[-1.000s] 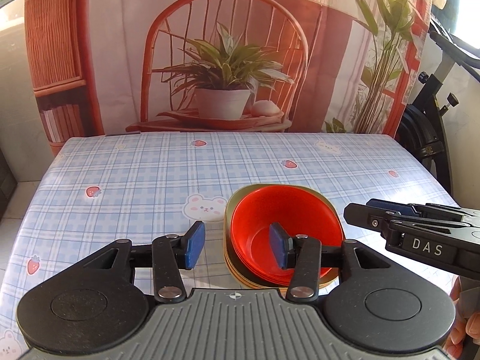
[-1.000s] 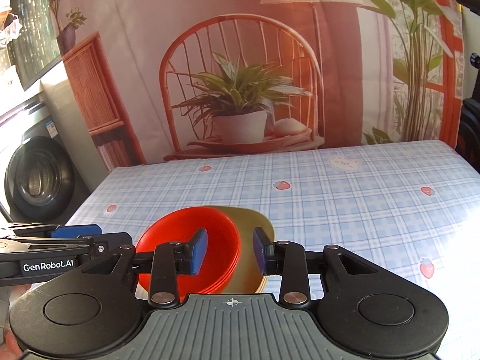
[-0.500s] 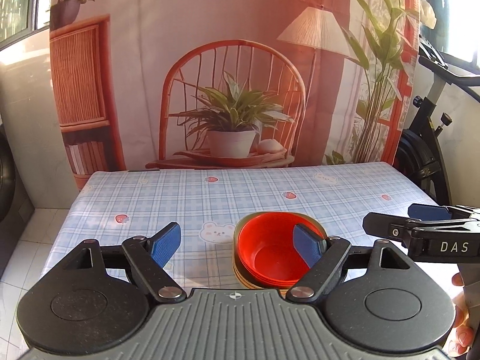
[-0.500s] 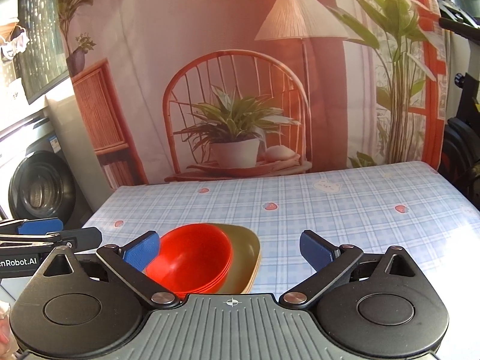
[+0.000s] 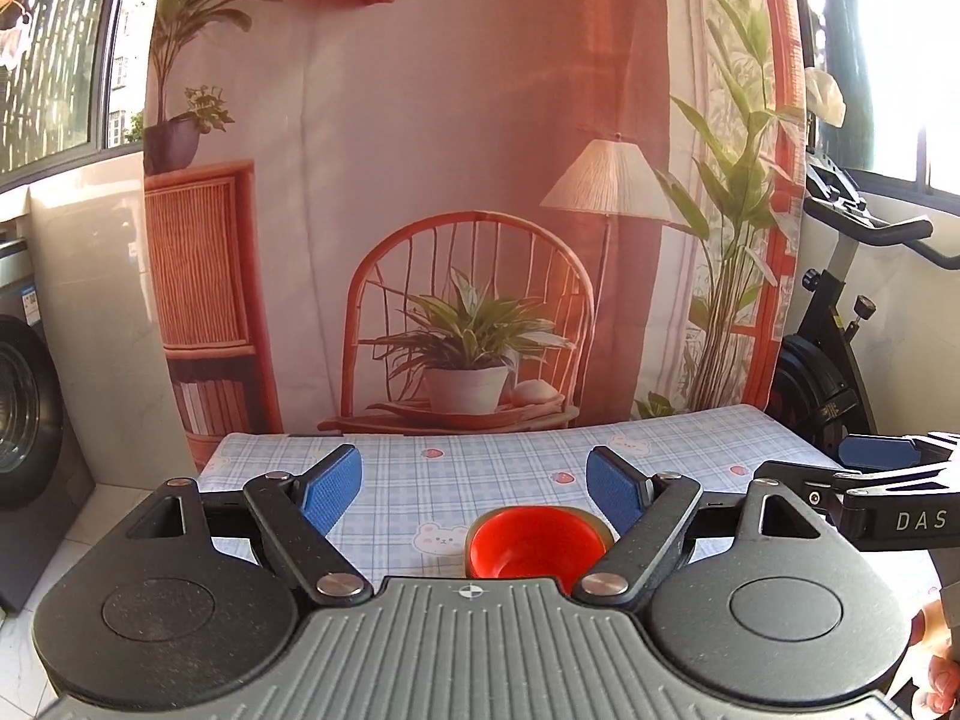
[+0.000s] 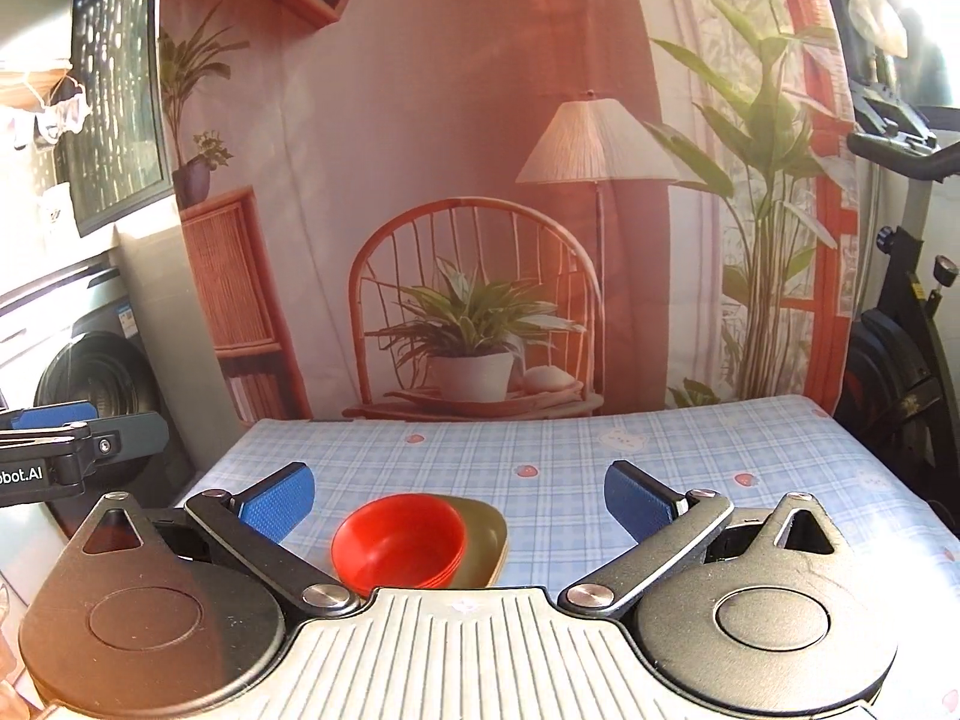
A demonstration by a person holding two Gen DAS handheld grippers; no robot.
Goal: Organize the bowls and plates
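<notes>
A stack of red bowls point(image 5: 531, 549) sits nested in olive-tan plates point(image 6: 480, 540) near the front edge of the table; the bowls also show in the right wrist view point(image 6: 399, 543). My left gripper point(image 5: 474, 489) is wide open and empty, held above and behind the stack. My right gripper point(image 6: 459, 501) is wide open and empty, also held back above the stack. Each gripper shows at the edge of the other's view: the right one point(image 5: 876, 468) and the left one point(image 6: 57, 426).
The table wears a blue plaid cloth point(image 5: 480, 462) with bear and strawberry prints. A printed backdrop point(image 5: 468, 240) hangs behind its far edge. A washing machine point(image 6: 90, 384) stands to the left, an exercise bike point(image 5: 840, 330) to the right.
Both grippers have opened wide, let go of the stacked bowls and plates, and drawn back and up from the table. The stack now looks smaller and stays in place.
</notes>
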